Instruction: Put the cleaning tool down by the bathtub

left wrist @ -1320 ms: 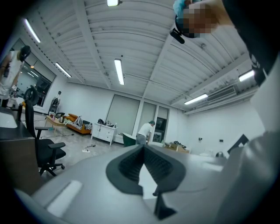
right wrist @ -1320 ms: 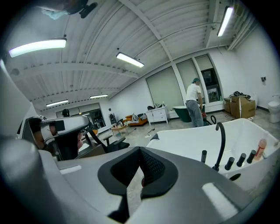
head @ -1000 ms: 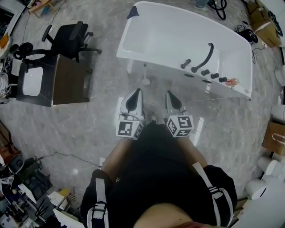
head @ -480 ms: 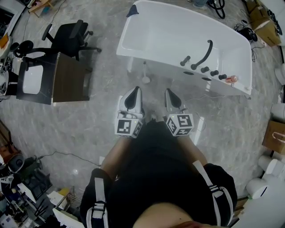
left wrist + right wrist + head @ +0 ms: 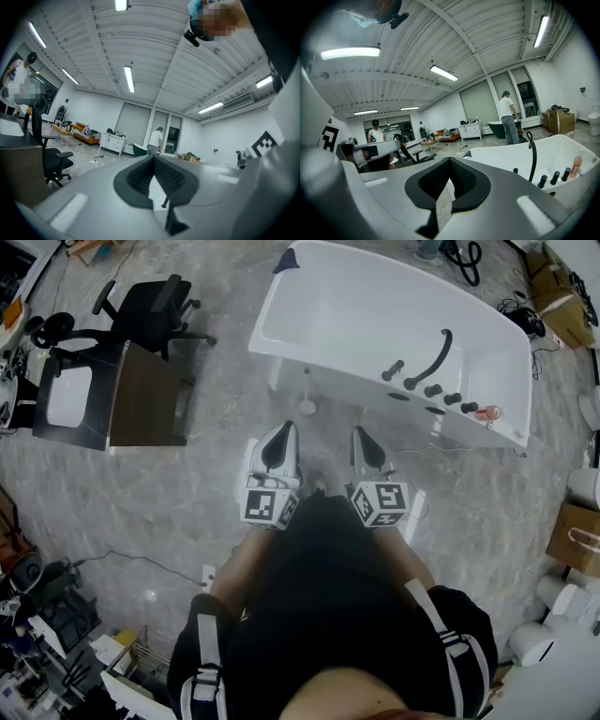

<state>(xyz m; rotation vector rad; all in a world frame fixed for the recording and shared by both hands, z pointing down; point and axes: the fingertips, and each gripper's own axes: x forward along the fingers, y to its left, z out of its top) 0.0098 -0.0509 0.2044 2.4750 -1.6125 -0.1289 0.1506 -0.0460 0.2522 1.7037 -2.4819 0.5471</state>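
The white bathtub (image 5: pixel 274 317) fills the top middle of the head view, with a black curved hose (image 5: pixel 433 357) and a pink bottle (image 5: pixel 487 412) on its ledge. A thin white tool with a round foot (image 5: pixel 307 401) stands on the floor against the tub's near side. Close to my body, my left gripper (image 5: pixel 285 428) and right gripper (image 5: pixel 362 433) both point at the tub, shut and empty, short of the tool. My right gripper (image 5: pixel 450 162) looks at the tub (image 5: pixel 506 157) over its closed jaws. My left gripper (image 5: pixel 153 158) has its tips together.
A black office chair (image 5: pixel 150 307) and a dark desk (image 5: pixel 142 397) stand on the left. Boxes (image 5: pixel 553 287), a paper bag (image 5: pixel 577 535) and white fixtures line the right side. A cable (image 5: pixel 141 563) runs across the grey floor. People stand in the far room (image 5: pixel 508 117).
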